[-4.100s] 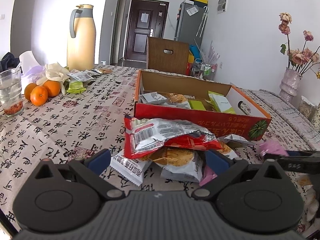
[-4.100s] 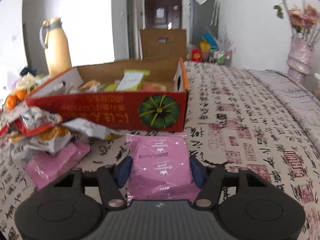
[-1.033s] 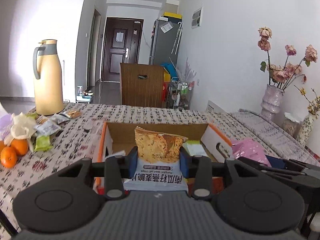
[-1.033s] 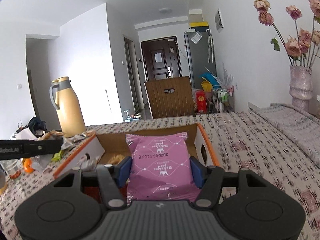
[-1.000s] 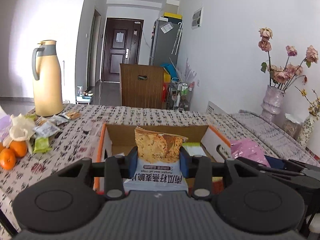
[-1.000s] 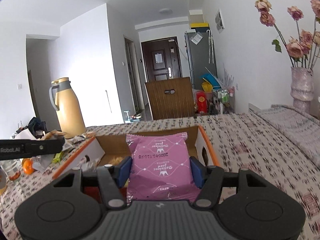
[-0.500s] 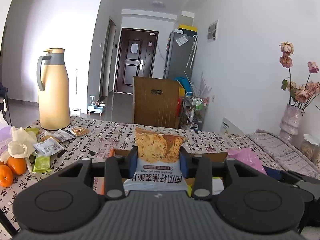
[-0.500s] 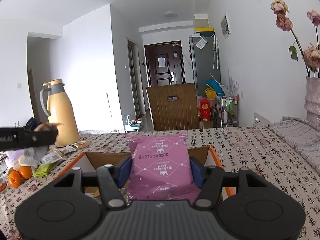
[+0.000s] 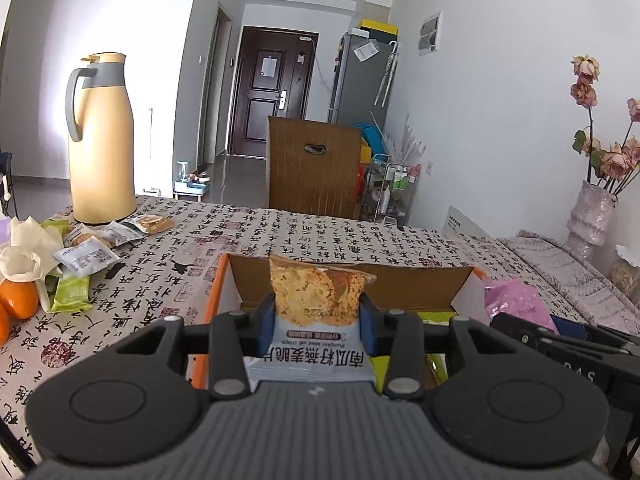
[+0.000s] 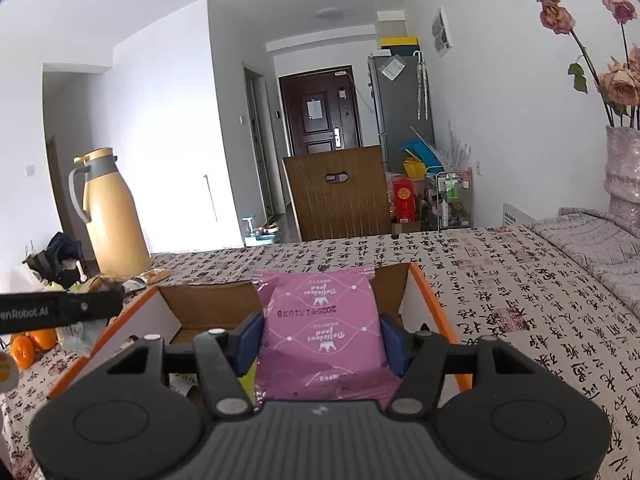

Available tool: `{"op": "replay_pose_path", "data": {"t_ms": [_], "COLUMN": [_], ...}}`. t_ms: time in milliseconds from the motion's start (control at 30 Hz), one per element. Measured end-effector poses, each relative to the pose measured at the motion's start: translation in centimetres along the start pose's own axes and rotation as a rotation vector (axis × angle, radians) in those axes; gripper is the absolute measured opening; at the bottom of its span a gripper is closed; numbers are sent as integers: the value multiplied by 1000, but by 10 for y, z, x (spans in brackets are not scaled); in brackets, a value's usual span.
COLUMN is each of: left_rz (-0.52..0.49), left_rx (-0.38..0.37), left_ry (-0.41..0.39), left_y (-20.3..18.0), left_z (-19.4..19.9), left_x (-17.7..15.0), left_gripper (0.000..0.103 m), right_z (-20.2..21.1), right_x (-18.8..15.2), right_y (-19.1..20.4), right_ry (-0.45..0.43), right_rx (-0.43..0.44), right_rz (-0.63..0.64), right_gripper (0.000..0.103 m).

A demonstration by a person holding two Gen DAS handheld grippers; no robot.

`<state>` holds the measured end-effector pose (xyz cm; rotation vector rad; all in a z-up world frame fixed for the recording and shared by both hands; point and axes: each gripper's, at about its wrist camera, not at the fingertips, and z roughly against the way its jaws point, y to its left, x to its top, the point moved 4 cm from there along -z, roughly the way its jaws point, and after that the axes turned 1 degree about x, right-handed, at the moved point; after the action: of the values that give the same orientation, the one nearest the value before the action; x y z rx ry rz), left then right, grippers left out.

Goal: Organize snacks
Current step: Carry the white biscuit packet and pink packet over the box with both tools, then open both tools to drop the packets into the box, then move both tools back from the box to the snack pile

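An open cardboard box with orange edges sits on the table, which is covered by a cloth printed with black characters. Most of the box's inside is hidden behind the two claws; a yellow-green packet shows at its floor in the left wrist view, and what else lies in it cannot be made out.

The left claw points slightly downward over the near edge of the box, its blue pads pinching a cracker packet by the sides, so that the packet stands upright between them. The right claw points the same way over the same box and pinches a pink packet, held flat-faced toward the camera with its print upside down.

The left wrist view alone shows the loose snack packets near the table's far left corner, lying beside a tall cream jug, a crumpled white tissue and oranges. It also catches the right claw and pink packet at its right side. The right wrist view shows a black bar of the left claw at its left edge, and the vase of dried roses on the right.
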<state>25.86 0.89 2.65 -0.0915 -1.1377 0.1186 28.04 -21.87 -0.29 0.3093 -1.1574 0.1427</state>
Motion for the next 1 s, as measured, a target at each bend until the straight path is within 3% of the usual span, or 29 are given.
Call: {"op": "replay_pose_path", "data": {"t_ms": [100,167,233,267,400,1000], "left_rz": [-4,1,13,21,40,69], "left_rx": [-1,2,21,34,36,27], "left_ry": [-2,-8,-29,-48,-56,-67], "left_y": [-2,-1,0,1,4,3], "left_z": [1,1,4,7,9,19], "left_x": [-1,-1,0,1,2,8], "left_gripper": [42,56,100,103,103,103], "right_z": [2,4,6,6,5,0], "right_x": [1,1,1,1,0,3], "right_y": [0,0,-1,-2,-5,-2], "right_ry": [-2,-5,-13,-20,-15,9], "right_rx": [-1,-3,-10,-17,-24,-51], "right_rz": [-6,-8,-14,-17,-30,-27], "right_gripper": [60,63,88,93,103,103]}}
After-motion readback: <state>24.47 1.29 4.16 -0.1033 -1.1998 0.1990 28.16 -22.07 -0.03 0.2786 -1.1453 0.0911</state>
